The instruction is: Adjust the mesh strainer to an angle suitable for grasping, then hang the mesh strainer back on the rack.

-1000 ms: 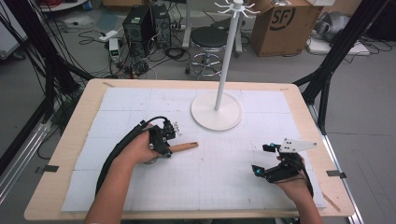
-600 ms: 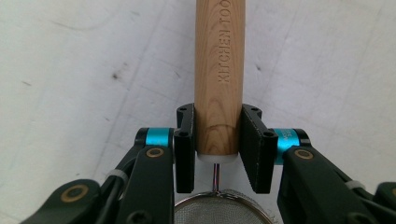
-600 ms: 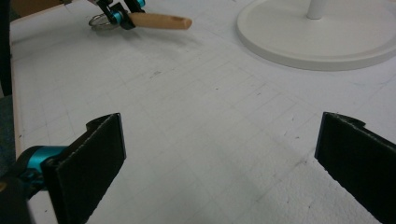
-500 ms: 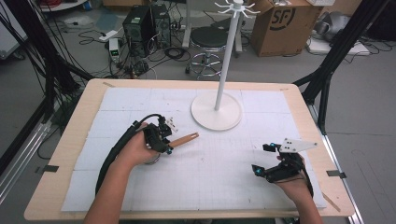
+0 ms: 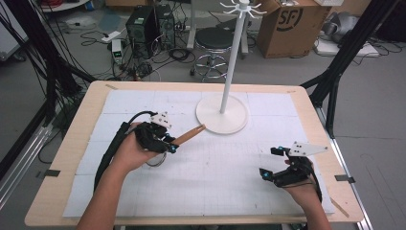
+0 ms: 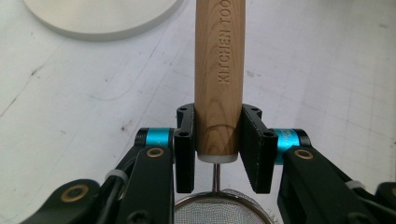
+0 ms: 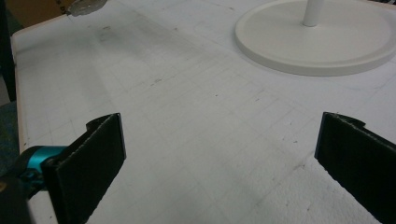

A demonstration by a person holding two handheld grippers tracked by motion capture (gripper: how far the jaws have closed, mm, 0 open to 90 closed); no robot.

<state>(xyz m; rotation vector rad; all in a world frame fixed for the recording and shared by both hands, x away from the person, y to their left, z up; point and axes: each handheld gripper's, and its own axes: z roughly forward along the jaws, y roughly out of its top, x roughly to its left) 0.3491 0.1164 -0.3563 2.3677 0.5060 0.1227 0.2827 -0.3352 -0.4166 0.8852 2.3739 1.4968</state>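
A sieve with a wooden handle (image 6: 219, 70) stamped "KITCHEN TOOL" and a metal mesh bowl (image 6: 219, 212) is held off the table. My left gripper (image 6: 217, 116) is shut on the handle close to its mesh end. In the high view my left gripper (image 5: 168, 143) is left of centre, and the handle (image 5: 189, 135) slants up toward the round base (image 5: 221, 120) of a white stand. My right gripper (image 5: 269, 163) rests low at the right front, open, with only bare mat between its jaws (image 7: 224, 135).
The white stand has a tall pole (image 5: 231, 57) with hooks on top, and its base (image 7: 317, 42) sits at the back centre of the white gridded mat (image 5: 215, 182). The wooden table edge (image 5: 86, 124) frames the mat. Beyond the table are a stool, cables and boxes.
My left gripper has lifted the sieve off the mat. The handle, which lay flat, now tilts up toward the stand base. The right gripper has not moved.
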